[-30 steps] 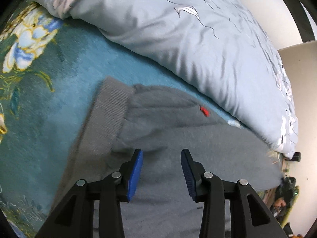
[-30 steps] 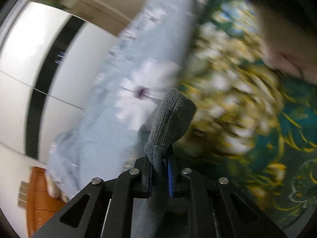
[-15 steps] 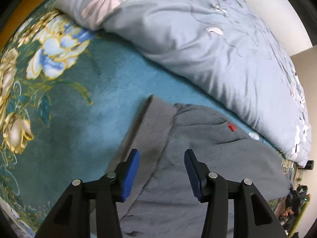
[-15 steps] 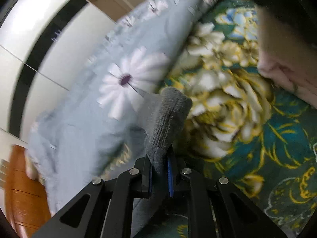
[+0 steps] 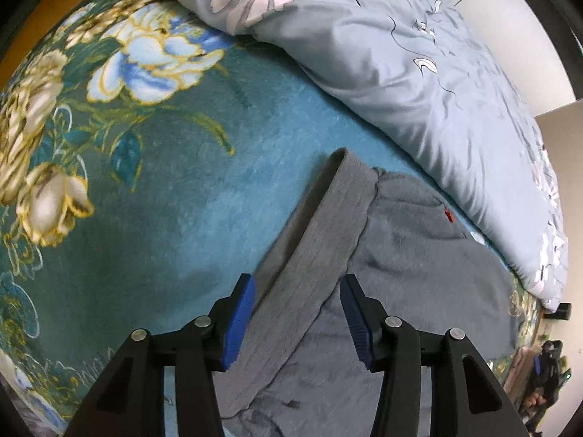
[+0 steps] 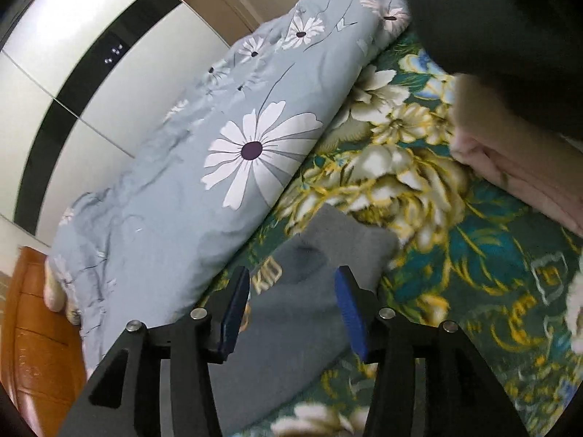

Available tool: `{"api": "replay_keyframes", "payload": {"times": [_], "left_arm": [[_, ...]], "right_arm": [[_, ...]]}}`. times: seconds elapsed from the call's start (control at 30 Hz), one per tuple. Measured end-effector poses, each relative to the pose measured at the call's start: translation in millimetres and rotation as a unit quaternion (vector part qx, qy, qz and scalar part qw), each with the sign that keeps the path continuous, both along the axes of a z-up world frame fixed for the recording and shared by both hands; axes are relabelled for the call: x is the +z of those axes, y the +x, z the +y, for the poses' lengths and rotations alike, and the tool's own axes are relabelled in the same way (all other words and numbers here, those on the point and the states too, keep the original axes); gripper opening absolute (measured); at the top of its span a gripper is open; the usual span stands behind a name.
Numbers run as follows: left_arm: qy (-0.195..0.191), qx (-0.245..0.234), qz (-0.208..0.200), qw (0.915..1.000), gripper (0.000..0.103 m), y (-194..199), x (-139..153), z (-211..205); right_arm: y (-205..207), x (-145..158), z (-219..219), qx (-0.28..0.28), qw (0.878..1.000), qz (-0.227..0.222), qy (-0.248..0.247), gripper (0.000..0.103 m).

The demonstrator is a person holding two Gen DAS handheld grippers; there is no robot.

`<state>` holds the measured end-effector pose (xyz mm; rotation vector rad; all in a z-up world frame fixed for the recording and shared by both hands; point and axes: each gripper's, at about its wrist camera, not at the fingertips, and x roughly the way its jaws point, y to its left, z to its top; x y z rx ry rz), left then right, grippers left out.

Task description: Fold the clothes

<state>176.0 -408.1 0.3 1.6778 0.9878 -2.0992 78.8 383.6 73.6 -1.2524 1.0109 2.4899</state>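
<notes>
- The left gripper [image 5: 297, 313] fills the bottom of its view, its two blue-padded fingers [image 5: 238, 322] spread wide apart and holding nothing.
- Between those fingers, running from 6 o'clock up toward 12, lies the ribbed band [image 5: 320, 240] of a grey garment [image 5: 411, 266]; whether the pads touch the cloth cannot be told.
- The garment spreads flat from the band toward 3 and 4 o'clock, with a small red tag [image 5: 448, 215] showing near its upper edge at about 2 o'clock.
- It rests on a teal blanket [image 5: 156, 196] printed with large pale flowers, which takes up the whole 9 o'clock side.
- Farther off, from 12 to 3 o'clock, a light blue quilt [image 5: 419, 73] with daisy prints lies bunched just beside the garment's far edge.
- The right gripper [image 6: 291, 306] is likewise parted, its blue pads [image 6: 351, 317] well separated and clamping nothing.
- A grey sleeve end [image 6: 313, 284] lies on the blanket [image 6: 473, 255] between and just beyond those fingers, reaching toward 12 o'clock.
- At 10 o'clock the same quilt [image 6: 204, 189] rises beside the sleeve; at 2 o'clock sits pink folded cloth [image 6: 517, 174] under a dark blurred shape [image 6: 492, 18].
- Farthest, at 10 to 11 o'clock, stands a white wardrobe [image 6: 109, 73] with black strips; brown wood [image 6: 32, 327] shows at 8 o'clock.
</notes>
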Motion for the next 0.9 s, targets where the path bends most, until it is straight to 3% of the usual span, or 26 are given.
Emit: {"api": "replay_keyframes", "payload": {"times": [0.1,0.33,0.47,0.67,0.9], "left_arm": [[0.027,0.01,-0.002,0.9996,0.053,22,-7,3],[0.026,0.028,0.016,0.9992,0.055,71,4,7],[0.064,0.077,0.011,0.9949,0.061,112,3,-2],[0.124,0.109,0.0,0.9863,0.065,153,-15,11],[0.142,0.087,0.046,0.9849,0.07,172,-17,44]], "right_arm": [[41,2,1,-0.002,1.0,-0.007,-0.006,0.051],[159,-11,20,-0.058,0.997,-0.01,-0.056,0.051],[217,-29,36,-0.102,0.99,-0.02,-0.091,0.052],[249,-68,39,-0.118,0.981,-0.041,-0.15,0.052],[246,-97,36,-0.091,0.977,-0.073,-0.18,0.052]]}}
